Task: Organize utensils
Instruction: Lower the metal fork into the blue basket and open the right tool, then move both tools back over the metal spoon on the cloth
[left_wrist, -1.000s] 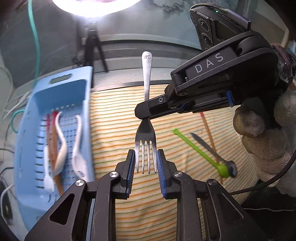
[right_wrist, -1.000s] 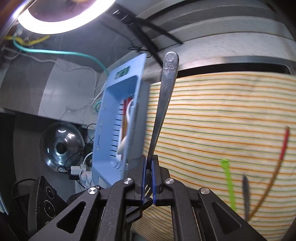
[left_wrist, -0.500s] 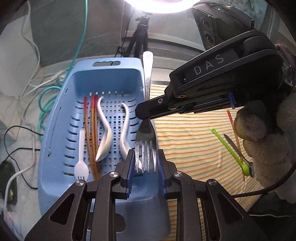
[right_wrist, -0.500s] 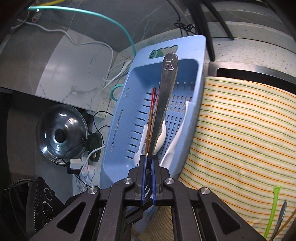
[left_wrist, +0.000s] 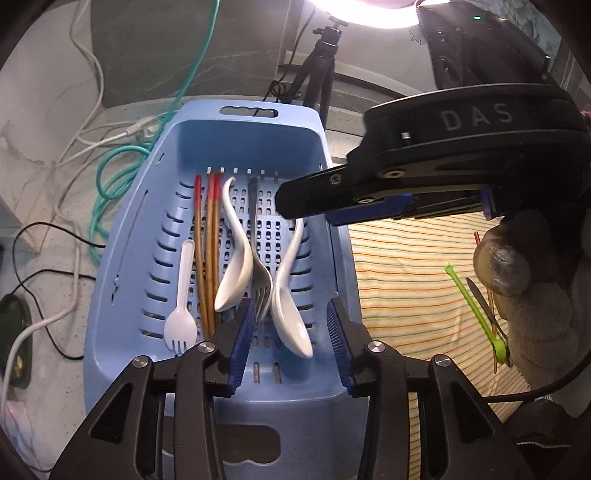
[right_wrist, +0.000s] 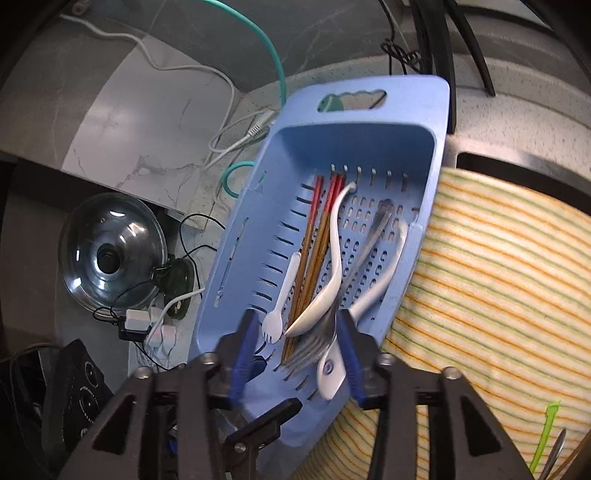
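Over a pale blue slotted basket (left_wrist: 122, 258), the left gripper (left_wrist: 291, 332) hangs with its jaws partly apart and gripping nothing, having just been opening; the metal fork (left_wrist: 260, 273) lies loose in the basket, its tines just inside the left jaw, its handle running away from the jaws toward the basket's far end. To the left of these jaws lie a small white plastic fork (left_wrist: 181, 314) and red-tipped wooden chopsticks (left_wrist: 207, 258); a white ceramic spoon (left_wrist: 232, 280) rests just left of the metal fork and a second white spoon (left_wrist: 290, 314) lies between the jaws, right of the fork. Ahead and to the right, the right gripper (right_wrist: 295, 354) reaches in from the side, held by a gloved hand (left_wrist: 532, 288); its jaws too have just been opening and stand partly apart with nothing clamped, the fork's blurred tines lying between them beside the bowl of a white spoon. Well right of the left jaws, on the striped cloth (left_wrist: 406, 280) over the surface, a green plastic spoon (left_wrist: 476, 306) lies beside a dark metal utensil (left_wrist: 482, 301)
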